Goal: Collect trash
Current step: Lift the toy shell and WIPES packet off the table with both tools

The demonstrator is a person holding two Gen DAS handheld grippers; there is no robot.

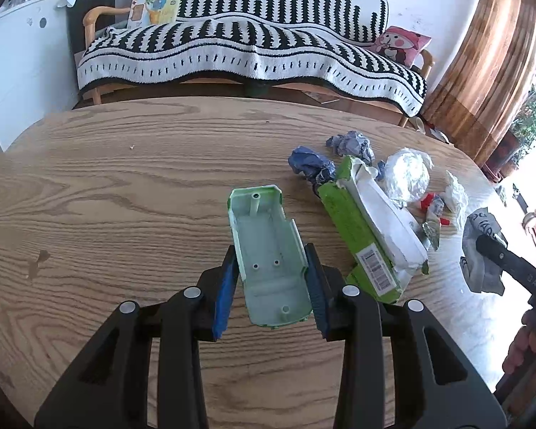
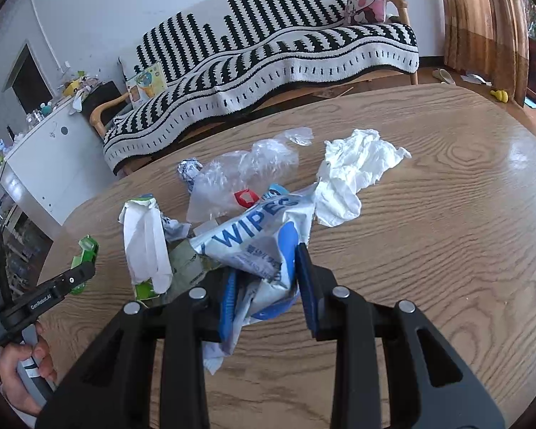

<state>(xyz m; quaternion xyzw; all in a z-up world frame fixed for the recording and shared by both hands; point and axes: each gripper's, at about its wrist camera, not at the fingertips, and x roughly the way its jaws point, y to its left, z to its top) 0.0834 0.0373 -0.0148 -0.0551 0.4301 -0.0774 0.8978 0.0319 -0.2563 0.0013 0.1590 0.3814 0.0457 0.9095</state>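
Left gripper (image 1: 273,279) clamped on a pale green plastic shell (image 1: 268,254), held just above the wooden table (image 1: 125,178). Beside it, to the right – torn green carton (image 1: 361,236), blue paper wads (image 1: 311,164), clear bag (image 2: 239,171), white tissue (image 2: 353,171), all lying on the tabletop. Farthest right – right gripper (image 2: 264,286) clamped on a crumpled wipes packet (image 2: 261,243).

I've got bare wood-grain oval table (image 1: 107,186) open on my left; crumpled white tissue (image 2: 353,171), clear plastic bag (image 2: 239,175) and torn green carton (image 1: 368,236) crowd the middle.
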